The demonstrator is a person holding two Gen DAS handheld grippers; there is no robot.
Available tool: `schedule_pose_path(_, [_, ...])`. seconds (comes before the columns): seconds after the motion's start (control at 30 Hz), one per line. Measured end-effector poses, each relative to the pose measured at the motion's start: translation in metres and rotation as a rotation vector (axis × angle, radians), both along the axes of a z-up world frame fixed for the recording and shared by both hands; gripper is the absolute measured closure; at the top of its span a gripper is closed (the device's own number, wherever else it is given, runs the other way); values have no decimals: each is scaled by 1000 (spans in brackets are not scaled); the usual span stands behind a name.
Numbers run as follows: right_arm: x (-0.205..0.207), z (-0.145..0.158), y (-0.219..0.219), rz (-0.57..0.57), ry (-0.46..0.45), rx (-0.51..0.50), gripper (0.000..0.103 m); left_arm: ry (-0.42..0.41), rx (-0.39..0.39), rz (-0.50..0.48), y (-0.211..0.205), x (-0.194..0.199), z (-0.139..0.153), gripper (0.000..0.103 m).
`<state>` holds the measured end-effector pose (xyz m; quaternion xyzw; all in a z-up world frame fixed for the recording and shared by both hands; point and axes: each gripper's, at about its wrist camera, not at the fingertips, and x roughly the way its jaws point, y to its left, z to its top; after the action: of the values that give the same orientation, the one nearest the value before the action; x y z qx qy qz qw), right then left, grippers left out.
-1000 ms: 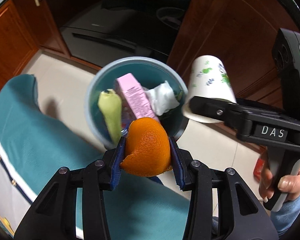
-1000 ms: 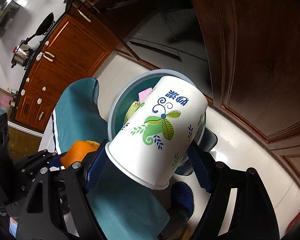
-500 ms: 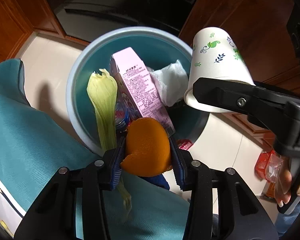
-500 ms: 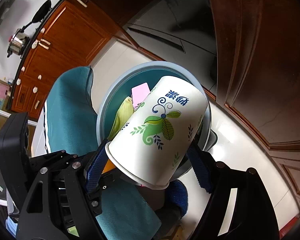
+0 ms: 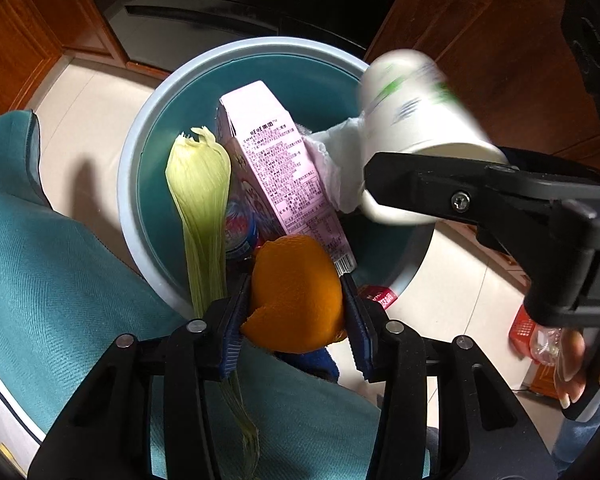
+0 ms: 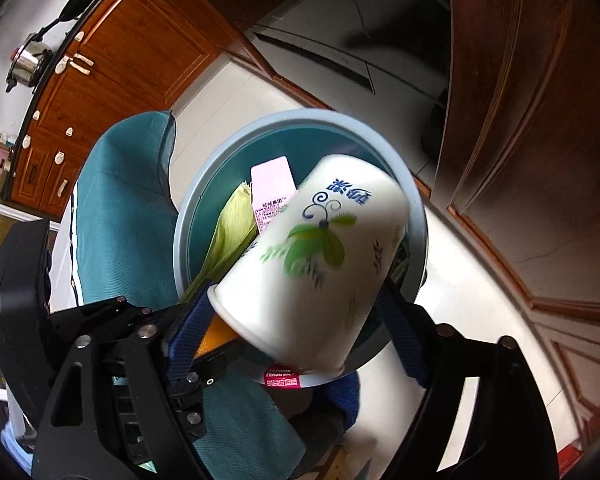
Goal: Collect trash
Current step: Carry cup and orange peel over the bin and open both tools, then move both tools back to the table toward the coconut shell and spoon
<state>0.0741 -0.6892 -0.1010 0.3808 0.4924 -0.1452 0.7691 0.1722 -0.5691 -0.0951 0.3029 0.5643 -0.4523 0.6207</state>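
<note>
Left gripper clamps an orange peel above the bin's near rim. Right gripper stands open; the cup, white with green leaf print and blue characters, is blurred, tilted over the bin. Inside: pink carton with small unreadable print, corn husk, tissue.

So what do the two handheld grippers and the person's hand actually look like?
Both grippers, left gripper and right gripper, are matte black plastic frames with silver screw heads and ribbed blue pads on the fingers. The right one has a black pistol-style handle and white lettering, partly cut off. The hand is bare, with a light blue sleeve.
</note>
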Motion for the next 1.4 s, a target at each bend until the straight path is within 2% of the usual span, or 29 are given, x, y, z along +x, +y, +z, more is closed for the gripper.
schedule_pose_path(0.07, [-2,-2,-3,-34,-4,23,18,-22,-12,0,1,-2,3,35])
schedule_pose_path(0.1, [-5,-4,-4,-54,-7,41,18,-35,-20,1,0,-4,5,34])
schedule_pose_path(0.3, [-12,-1,-4,-89,-7,50,17,-54,-42,-5,3,-9,18,33])
schedule_pose_path(0.57, [-23,18,3,-105,-23,28,14,-61,-58,-7,8,-16,25,32])
schedule_pose_path(0.83, [-35,42,21,-104,-35,11,14,-85,-99,-6,24,-25,48,32])
schedule_pose_path(1.13, [-47,81,62,-83,-63,-36,14,-121,-170,9,64,-36,85,32])
schedule_pose_path(1.4, [-44,112,113,-20,-89,-71,14,-151,-231,62,121,-38,115,31])
